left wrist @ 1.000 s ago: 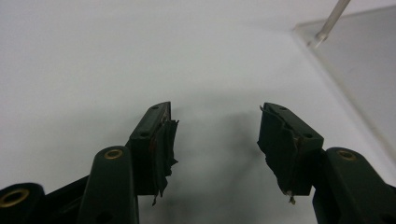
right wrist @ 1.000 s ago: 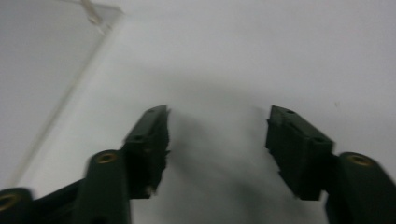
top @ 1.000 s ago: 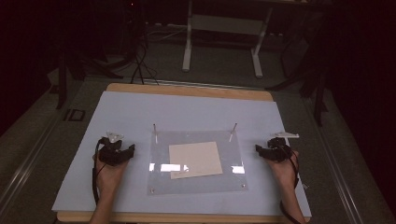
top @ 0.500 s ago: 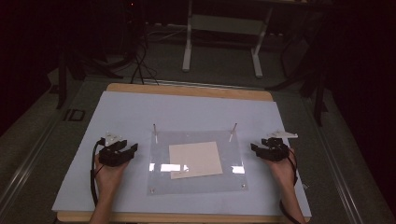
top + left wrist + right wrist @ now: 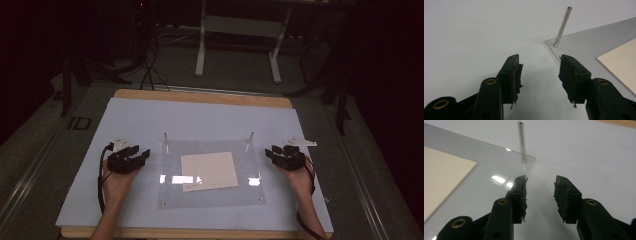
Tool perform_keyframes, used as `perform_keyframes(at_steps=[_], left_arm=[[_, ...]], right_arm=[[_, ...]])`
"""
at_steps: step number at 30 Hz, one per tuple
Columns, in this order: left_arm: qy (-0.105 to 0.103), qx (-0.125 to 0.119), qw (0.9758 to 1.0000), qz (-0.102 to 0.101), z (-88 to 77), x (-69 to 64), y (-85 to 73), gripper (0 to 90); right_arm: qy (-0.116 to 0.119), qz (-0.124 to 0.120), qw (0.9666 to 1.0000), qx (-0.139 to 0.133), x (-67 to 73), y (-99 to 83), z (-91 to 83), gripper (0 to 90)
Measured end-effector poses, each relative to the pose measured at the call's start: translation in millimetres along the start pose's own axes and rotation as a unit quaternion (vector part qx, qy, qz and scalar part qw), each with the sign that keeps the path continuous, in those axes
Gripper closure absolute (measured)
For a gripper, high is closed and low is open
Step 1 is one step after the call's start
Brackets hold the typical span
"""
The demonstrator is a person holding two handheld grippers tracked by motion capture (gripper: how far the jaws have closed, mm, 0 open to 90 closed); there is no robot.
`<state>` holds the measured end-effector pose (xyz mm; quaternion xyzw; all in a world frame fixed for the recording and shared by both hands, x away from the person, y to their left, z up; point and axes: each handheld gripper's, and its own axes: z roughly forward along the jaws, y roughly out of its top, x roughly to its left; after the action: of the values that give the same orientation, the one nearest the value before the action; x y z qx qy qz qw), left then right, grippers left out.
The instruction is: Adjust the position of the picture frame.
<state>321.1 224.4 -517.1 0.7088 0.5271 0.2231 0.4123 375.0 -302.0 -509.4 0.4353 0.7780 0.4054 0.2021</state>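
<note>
A clear plastic plate lies in the middle of the white mat, with a beige sheet lying flat on it. Two thin metal pins stand upright at its far corners. My left gripper rests just left of the plate, pointing at it. In the left gripper view the gripper stands open with nothing between its pads, and one pin rises ahead. My right gripper sits at the plate's right edge, and in its own view the gripper is open and empty below the other pin. Both pairs of jaws have just been closing.
The white mat covers a wooden table whose edge shows at the back. Beyond the table stand a white frame's legs and dark cables on the floor. A cable trails from each gripper along the forearm.
The right gripper has edged slightly left toward the plate. The left hand has hardly moved.
</note>
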Motion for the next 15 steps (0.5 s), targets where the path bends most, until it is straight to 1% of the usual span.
perform_keyframes(at_steps=[3,6,7,8,10,11,15], left_arm=[[-0.004,0.001,1.0,0.005,3.5,-2.3,3.9,53.0],[-0.007,-0.003,1.0,0.003,9.3,-3.5,7.5,53.3],[-0.011,-0.004,0.9999,0.007,11.4,-4.0,9.0,53.2],[-0.015,-0.005,0.9998,0.009,13.5,-4.8,10.2,53.3],[-0.017,0.001,0.9996,0.023,19.6,-7.7,14.6,53.2],[-0.019,-0.003,0.9995,0.025,22.0,-8.9,16.1,53.3],[-0.029,0.002,0.9986,0.043,33.1,-11.3,23.1,53.2]], right_arm=[[0.006,-0.016,0.9999,-0.003,5.4,4.8,4.6,63.2],[0.017,-0.02,0.9996,-0.01,7.6,12.1,8.6,60.9],[0.01,-0.024,0.9996,-0.011,7.9,15.7,10.3,60.5],[0.008,-0.025,0.9996,-0.012,8.0,20.4,13.4,60.5],[0.005,-0.027,0.9996,-0.011,7.7,23.6,15.6,60.6],[0.005,-0.028,0.9995,-0.012,7.3,26.1,17.4,60.7],[0.008,-0.027,0.9995,-0.015,6.2,35.0,24.0,60.8]])
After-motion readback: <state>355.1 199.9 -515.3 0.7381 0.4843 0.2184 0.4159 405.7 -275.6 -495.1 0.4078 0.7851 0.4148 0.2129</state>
